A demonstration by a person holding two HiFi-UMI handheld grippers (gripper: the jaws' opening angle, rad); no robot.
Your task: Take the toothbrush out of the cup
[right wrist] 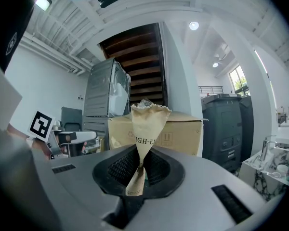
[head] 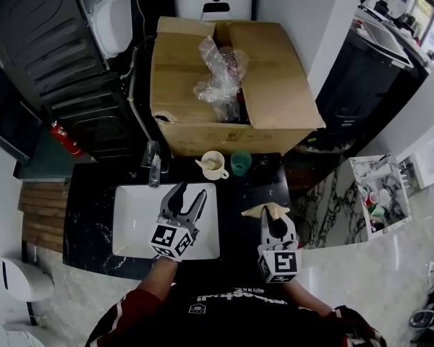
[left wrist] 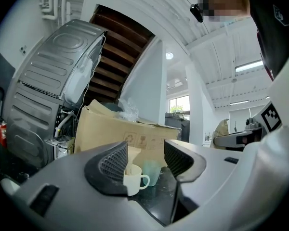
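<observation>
Keep left gripper [head: 191, 191] fingers wide; straddle the item [left wrist: 131, 157] standing in the white mug [left wrist: 134, 179]. Right gripper [head: 277, 219] fingers pinch a paper packet [right wrist: 147, 129].

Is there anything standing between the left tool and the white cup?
Nothing visible does. The open left tool points at the white cup across a bare strip of dark counter. The green cup stands beside the white one, to its right in both views, off that line.

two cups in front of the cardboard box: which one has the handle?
The white mug, left of the green cup. In the left gripper view its handle loop sticks out toward the green cup, which shows no handle.
</observation>
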